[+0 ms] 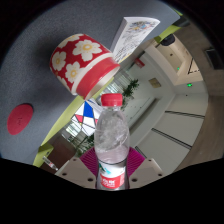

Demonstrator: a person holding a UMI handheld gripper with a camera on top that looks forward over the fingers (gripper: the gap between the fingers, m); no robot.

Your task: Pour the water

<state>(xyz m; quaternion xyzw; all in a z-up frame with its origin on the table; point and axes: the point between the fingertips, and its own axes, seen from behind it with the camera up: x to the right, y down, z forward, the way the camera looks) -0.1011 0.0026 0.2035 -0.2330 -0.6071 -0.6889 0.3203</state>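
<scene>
Tilted room beyond; claw (111, 166) apparently grips bottle (112, 136) near cup (82, 60).

A clear plastic water bottle (112, 140) with a red cap and red-and-white label stands between the gripper (111, 163) fingers, both pressing it. At its 11 o'clock, a red cup (82, 60) with white flowers lies tilted on a grey surface.

We count one water bottle (113, 140), one flowered red cup (80, 62), one red disc (20, 120), one leaflet (132, 36).

Single fingers-mounted view, tilted up toward the ceiling (185, 110), bottle (112, 140) close ahead
</scene>
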